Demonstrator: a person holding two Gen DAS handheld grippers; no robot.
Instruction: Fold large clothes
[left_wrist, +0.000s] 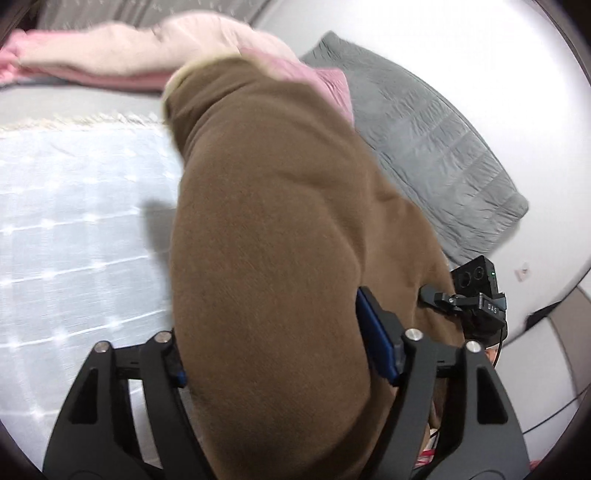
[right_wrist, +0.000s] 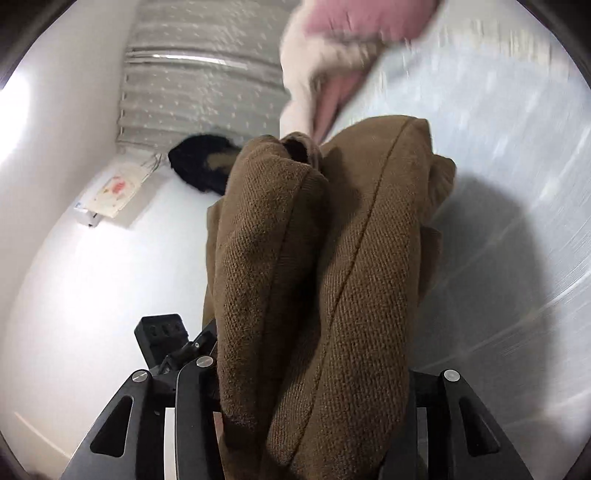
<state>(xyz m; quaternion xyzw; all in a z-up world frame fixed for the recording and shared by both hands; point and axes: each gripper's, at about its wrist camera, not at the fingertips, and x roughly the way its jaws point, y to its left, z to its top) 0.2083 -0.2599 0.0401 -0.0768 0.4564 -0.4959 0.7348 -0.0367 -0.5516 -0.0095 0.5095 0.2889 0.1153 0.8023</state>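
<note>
A thick brown knit garment (left_wrist: 273, 229), bunched in soft folds, is clenched by the left tool (left_wrist: 280, 354) and, seemingly, the right tool (right_wrist: 314, 398) above the bed (left_wrist: 74, 221).

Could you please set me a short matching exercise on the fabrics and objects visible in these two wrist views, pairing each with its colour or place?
Things:
1. bulky garment between the jaws of the left gripper
2. quilted pillow
3. folded clothes at the far edge of the bed
4. fluffy item on the floor by the wall

Descriptions:
A. grey
B. black
C. brown
D. pink and cream

Pairs: 1-C, 2-A, 3-D, 4-B
</note>
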